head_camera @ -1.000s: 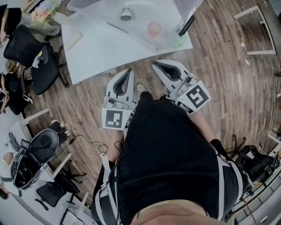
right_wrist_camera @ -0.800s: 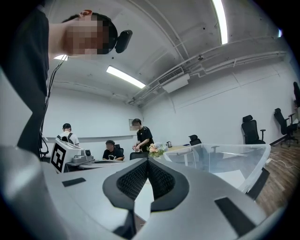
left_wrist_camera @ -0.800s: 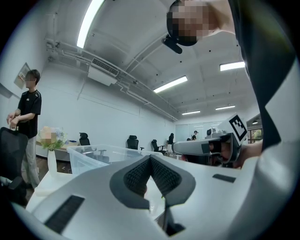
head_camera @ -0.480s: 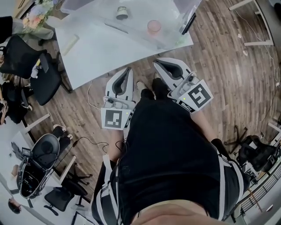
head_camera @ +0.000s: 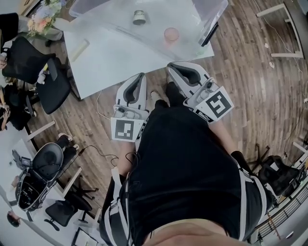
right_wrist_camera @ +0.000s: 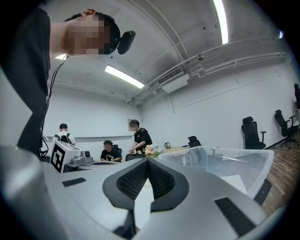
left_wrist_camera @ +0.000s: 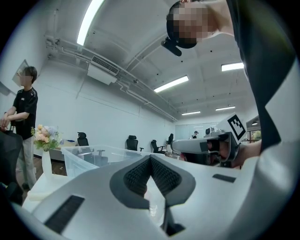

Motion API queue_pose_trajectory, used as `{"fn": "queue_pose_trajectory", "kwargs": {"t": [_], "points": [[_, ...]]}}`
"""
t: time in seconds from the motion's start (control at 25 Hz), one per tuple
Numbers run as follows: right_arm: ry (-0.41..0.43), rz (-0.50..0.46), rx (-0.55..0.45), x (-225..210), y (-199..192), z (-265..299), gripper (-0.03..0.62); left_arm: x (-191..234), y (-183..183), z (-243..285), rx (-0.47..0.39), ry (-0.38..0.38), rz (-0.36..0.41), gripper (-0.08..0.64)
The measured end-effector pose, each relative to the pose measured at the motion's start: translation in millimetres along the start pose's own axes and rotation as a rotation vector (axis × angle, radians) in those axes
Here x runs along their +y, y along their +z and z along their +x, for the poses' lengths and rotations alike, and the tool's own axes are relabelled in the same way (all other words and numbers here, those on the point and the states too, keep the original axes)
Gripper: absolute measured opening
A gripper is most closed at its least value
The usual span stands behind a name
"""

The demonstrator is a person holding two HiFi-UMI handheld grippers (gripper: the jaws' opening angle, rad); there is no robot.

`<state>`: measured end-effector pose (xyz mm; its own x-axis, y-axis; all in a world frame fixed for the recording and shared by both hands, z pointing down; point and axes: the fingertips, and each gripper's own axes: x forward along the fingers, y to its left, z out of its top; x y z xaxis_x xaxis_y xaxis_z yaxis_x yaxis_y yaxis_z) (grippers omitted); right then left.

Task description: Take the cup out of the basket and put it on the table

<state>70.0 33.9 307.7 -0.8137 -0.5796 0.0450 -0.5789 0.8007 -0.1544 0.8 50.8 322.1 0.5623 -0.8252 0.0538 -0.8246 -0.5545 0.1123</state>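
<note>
Left gripper (head_camera: 138, 82) and right gripper (head_camera: 176, 70) were both pressed together, empty. The pink cup (head_camera: 171, 33) in the clear basket (head_camera: 208, 14) looked light, thin-walled, likely slick: pinch one rim wall gently.

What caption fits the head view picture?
Shut left gripper and shut right gripper face a table where a pink cup sits in a clear basket.

A wood floor (head_camera: 250, 81) spreads below, a thin white cable (head_camera: 96, 106) looping across it. Black office chairs (head_camera: 50, 81) stand at the left, with flowers (head_camera: 41, 19) just behind them. A white frame (head_camera: 276, 33) lies at upper right. Strip lights (left_wrist_camera: 171, 83) line the ceiling. Three people (right_wrist_camera: 139, 137) gather near the flowers.
</note>
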Motion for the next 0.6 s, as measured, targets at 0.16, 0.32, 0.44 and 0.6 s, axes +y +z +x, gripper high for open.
{"fn": "queue_pose_trajectory", "kwargs": {"t": [0.16, 0.32, 0.44, 0.6], "points": [[0.01, -0.006, -0.017, -23.8, 8.3, 1.1, 0.018, -1.1, 5.9, 22.9, -0.002, 0.005, 0.012, 0.018], [0.016, -0.001, -0.037, -52.2, 16.7, -1.1, 0.018, -1.8, 12.9, 48.1, 0.0, 0.018, 0.029, 0.018], [0.023, 0.002, -0.048, -77.5, 22.2, -2.6, 0.018, -3.5, 17.9, 69.5, -0.007, 0.033, 0.033, 0.018], [0.039, 0.015, -0.044, -111.0, 23.2, -2.7, 0.018, -3.7, 18.1, 96.5, -0.003, 0.065, 0.037, 0.018]]}}
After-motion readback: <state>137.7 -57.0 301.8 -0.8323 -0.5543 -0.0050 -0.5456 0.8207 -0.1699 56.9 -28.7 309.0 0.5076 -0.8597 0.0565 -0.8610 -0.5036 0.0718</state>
